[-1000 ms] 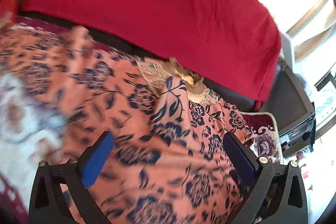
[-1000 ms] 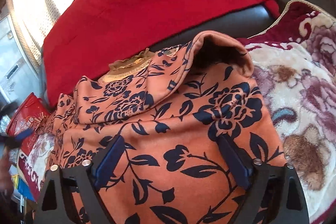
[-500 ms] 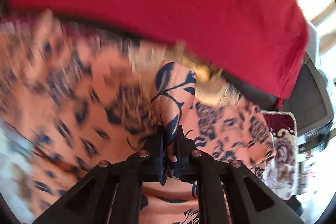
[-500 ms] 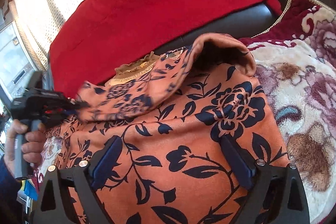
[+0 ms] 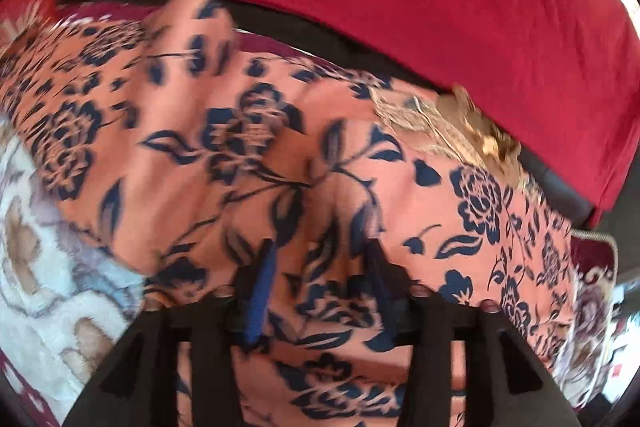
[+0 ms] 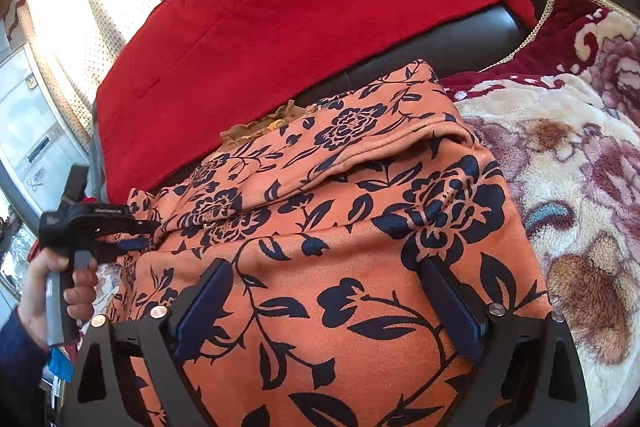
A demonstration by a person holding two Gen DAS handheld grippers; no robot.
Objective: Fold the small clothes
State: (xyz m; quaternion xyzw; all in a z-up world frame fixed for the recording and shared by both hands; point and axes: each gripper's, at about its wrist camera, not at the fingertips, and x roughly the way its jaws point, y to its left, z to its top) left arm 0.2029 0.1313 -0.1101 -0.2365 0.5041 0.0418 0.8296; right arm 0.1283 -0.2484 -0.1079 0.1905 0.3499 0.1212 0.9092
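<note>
We see a red blanket [image 6: 304, 23] filling the upper frame of both views, with a plush flowered blanket [image 6: 568, 163] at the right of the right wrist view. The orange flowered garment [image 6: 360, 267] lies across the centre, one flap folded over its upper part. The right gripper [image 6: 326, 311] sits low — jaws spread over the cloth. The left gripper [image 5: 320, 287] shows blurred, jaws partly parted, cloth between them.
</note>
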